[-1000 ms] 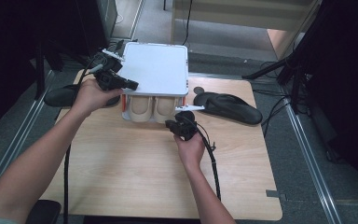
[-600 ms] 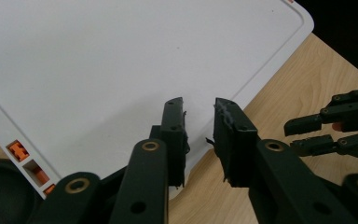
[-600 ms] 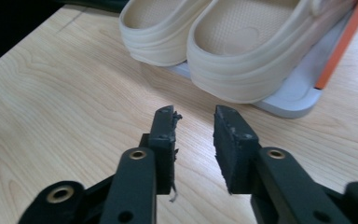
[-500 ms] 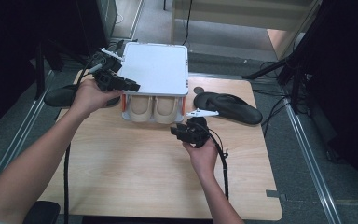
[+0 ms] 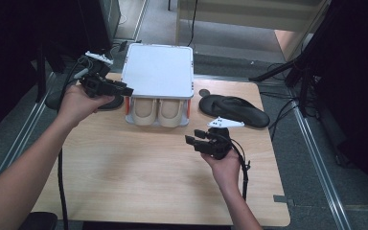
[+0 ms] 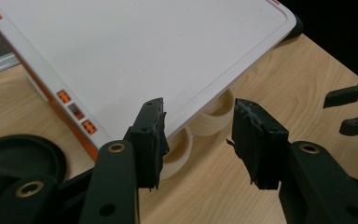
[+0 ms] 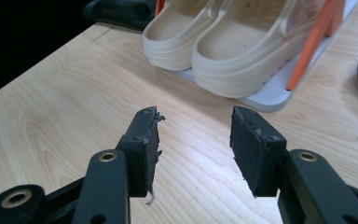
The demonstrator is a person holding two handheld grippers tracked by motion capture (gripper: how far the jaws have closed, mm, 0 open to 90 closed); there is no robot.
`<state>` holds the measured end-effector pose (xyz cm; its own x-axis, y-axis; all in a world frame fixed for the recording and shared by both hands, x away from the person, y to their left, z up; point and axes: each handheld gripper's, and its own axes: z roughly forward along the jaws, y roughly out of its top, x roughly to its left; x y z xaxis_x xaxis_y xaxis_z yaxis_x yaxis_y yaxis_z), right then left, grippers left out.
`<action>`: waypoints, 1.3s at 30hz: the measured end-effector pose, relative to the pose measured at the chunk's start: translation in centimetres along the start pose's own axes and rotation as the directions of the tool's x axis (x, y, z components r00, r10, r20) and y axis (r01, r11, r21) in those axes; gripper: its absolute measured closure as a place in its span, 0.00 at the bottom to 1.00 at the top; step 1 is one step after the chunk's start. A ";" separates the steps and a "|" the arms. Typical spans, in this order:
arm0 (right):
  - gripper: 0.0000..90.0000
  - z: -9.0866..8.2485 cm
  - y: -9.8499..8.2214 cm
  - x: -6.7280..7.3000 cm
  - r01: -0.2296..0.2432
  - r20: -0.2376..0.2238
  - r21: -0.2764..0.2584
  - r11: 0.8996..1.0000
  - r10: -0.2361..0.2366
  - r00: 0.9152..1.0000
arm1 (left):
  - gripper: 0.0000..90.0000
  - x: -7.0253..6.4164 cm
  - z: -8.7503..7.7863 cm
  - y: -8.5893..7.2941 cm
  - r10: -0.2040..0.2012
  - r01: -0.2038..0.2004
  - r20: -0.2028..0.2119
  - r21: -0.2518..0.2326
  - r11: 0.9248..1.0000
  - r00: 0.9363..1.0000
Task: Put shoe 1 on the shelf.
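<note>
With the beige clogs (image 5: pixel 158 111) tucked under the white rack (image 5: pixel 159 71) at the table's (image 5: pixel 124 177) twelve o'clock, this looks like a release step.
Both grippers' jaws have just been opening and stand apart, empty: left gripper (image 5: pixel 124 89) at the rack's nine o'clock, right gripper (image 5: pixel 192 137) at its five o'clock; the black sandal (image 5: pixel 235 109) at three o'clock seems next.

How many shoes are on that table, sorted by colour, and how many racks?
Beige clogs: 2
Black sandals: 2
White rack: 1
Total: 5
</note>
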<state>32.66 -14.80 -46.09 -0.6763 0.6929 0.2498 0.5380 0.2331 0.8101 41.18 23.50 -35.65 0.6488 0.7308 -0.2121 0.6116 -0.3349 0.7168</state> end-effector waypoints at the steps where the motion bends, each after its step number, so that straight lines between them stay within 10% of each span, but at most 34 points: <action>1: 0.59 -0.2 -0.1 0.0 0.008 0.009 0.002 1.000 -0.008 1.000 | 0.61 0.1 -0.2 -0.2 -0.005 0.005 0.001 -0.003 1.000 1.000; 19: 0.58 -1.6 -2.7 -1.2 0.012 0.012 0.021 1.000 -0.012 1.000 | 0.59 2.3 -3.7 -4.5 -0.072 0.070 -0.031 -0.037 0.997 0.997; 39: 0.59 -0.2 -3.0 -1.5 0.007 0.009 0.052 0.999 -0.008 1.000 | 0.59 6.4 -3.8 -9.9 -0.154 0.150 -0.070 -0.054 0.987 0.986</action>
<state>31.94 -16.68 -48.74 -0.6758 0.6973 0.2389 0.5589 0.2735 0.7829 37.60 33.74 -41.61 0.5139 0.8134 -0.2725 0.6769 -0.1893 0.7114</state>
